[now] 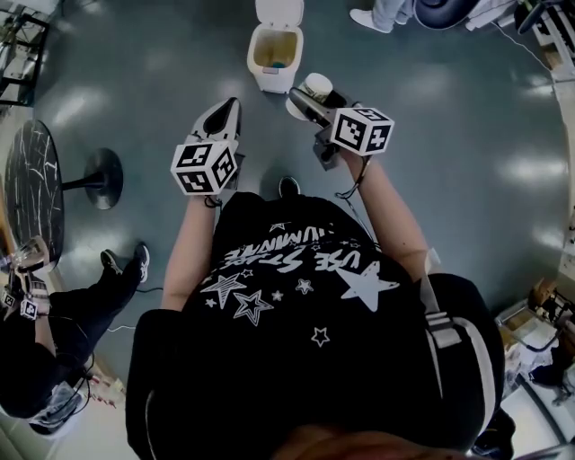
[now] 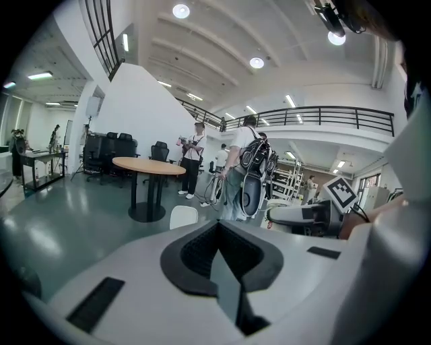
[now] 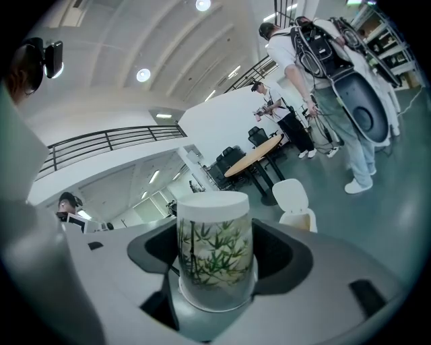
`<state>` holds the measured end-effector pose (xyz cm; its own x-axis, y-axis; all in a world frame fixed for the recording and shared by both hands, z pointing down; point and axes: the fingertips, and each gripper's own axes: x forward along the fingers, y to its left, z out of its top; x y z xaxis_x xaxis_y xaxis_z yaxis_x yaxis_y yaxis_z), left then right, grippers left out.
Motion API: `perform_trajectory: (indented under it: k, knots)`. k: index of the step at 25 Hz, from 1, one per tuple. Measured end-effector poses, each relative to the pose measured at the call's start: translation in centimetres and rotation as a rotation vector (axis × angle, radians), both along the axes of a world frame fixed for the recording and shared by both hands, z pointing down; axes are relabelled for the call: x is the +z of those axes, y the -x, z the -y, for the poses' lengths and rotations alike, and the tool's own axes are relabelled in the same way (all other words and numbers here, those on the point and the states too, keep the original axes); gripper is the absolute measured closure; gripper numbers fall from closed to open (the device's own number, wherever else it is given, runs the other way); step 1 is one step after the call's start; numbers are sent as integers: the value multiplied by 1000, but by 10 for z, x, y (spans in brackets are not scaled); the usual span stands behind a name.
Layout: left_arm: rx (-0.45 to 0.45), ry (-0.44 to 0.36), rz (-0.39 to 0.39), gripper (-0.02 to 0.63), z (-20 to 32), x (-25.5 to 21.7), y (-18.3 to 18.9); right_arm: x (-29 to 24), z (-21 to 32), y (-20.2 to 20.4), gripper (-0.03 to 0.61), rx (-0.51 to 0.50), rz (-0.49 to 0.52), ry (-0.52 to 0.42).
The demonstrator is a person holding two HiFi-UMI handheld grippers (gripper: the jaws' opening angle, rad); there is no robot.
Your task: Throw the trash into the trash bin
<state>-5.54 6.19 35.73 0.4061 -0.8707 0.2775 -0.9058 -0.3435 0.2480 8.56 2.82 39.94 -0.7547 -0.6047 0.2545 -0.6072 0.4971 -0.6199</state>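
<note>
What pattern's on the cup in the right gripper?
Green bamboo-leaf print on a white cup; it shows best in the right gripper view.

Right gripper has a white cup at its tip, just short of the open trash bin; left gripper sits alongside.

floor: glossy grey-green, mirrors the lamps | ceiling: white, ribbed, round recessed lights | mezzanine railing — black bars along an upper level | white slanted wall | round wood-topped table on a black pedestal, black office chairs behind | dark marbled round table — head view's left edge
</note>
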Motion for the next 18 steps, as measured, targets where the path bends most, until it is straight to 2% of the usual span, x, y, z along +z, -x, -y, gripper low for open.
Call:
perform_trajectory:
  k: [8,14,18]
  knots:
    - [22,-6,2,603,10,-3,-15,5,3,-6,253,-5,7,11]
    - [49,-6,4,603,30,0,-14,-2,20,-9,253,38,-1,-8]
    - [71,-10,-7,603,52,0,-12,5,32,-8,253,53,6,14]
